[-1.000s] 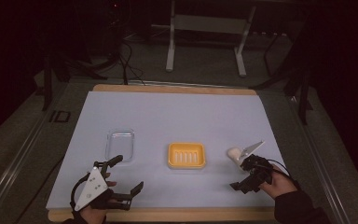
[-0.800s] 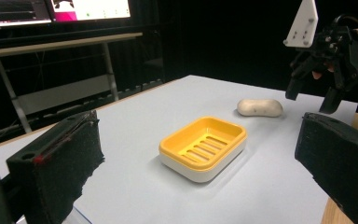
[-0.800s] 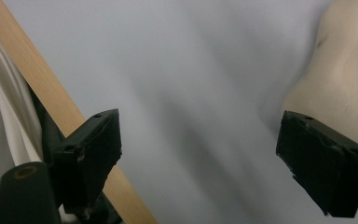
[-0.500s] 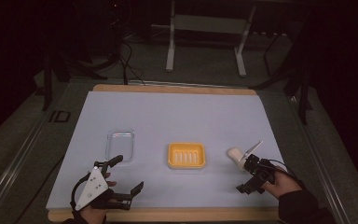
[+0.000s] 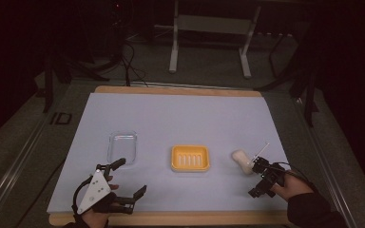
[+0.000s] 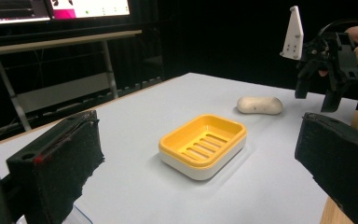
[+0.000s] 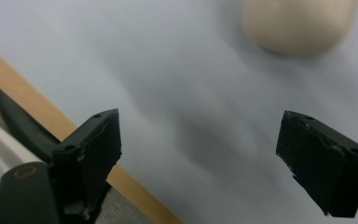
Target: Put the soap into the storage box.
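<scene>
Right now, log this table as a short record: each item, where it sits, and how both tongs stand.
surface: pale blue sheet on a wooden table
centre: yellow plastic soap dish with white base, empty
right of dish: cream oval soap bar, lying on the sheet
left of dish: clear plastic lid, flat
right tongs: open, just near side of the bar, holding nothing
left tongs: open, near the front edge, holding nothing

Soap cream. Dish orange inside w/ ribbed floor, white base. Tray clear. Table pale blue, wood edge. Jaws black.
</scene>
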Tool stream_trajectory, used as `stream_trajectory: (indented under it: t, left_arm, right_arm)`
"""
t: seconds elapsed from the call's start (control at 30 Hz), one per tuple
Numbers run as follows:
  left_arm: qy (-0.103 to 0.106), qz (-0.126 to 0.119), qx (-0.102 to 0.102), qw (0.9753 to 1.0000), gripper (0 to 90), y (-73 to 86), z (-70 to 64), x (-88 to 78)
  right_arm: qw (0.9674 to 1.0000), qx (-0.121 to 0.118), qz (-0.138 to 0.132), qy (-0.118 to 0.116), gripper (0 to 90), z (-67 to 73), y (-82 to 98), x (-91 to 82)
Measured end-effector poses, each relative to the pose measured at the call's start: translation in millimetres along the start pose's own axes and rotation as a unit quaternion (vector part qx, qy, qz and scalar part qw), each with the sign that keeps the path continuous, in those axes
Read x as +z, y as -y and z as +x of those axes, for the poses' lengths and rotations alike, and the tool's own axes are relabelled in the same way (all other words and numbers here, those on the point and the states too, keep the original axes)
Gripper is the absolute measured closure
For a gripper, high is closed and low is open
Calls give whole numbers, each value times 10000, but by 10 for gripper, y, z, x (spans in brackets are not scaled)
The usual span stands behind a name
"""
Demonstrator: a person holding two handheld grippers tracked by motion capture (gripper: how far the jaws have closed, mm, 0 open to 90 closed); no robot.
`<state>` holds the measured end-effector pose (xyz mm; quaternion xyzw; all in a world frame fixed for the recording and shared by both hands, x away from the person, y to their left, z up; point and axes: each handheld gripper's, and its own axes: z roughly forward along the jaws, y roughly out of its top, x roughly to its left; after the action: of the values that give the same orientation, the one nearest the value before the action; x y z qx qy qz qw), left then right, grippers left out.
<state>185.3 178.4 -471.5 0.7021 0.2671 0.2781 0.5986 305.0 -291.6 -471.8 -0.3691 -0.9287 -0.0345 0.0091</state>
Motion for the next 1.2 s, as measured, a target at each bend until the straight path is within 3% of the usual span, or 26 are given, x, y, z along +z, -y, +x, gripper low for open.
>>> stream_trajectory:
  t: [0.17,0.5,0.83,1.2]
  left_arm:
    - [15,23,18,10000,7,0,-3,3]
    - [21,40,25,10000,7,1,-4,6]
    - [35,49,26,10000,7,1,-4,6]
    - [59,28,4,10000,7,0,-6,6]
  right_arm:
    - [9994,231,224,100,136,-108,21,1]
    - [9981,450,420,32,128,-254,-11,7]
    - [9979,610,209,-3,137,-326,-126,20]
    - [9982,569,-154,-42,131,-325,-214,8]
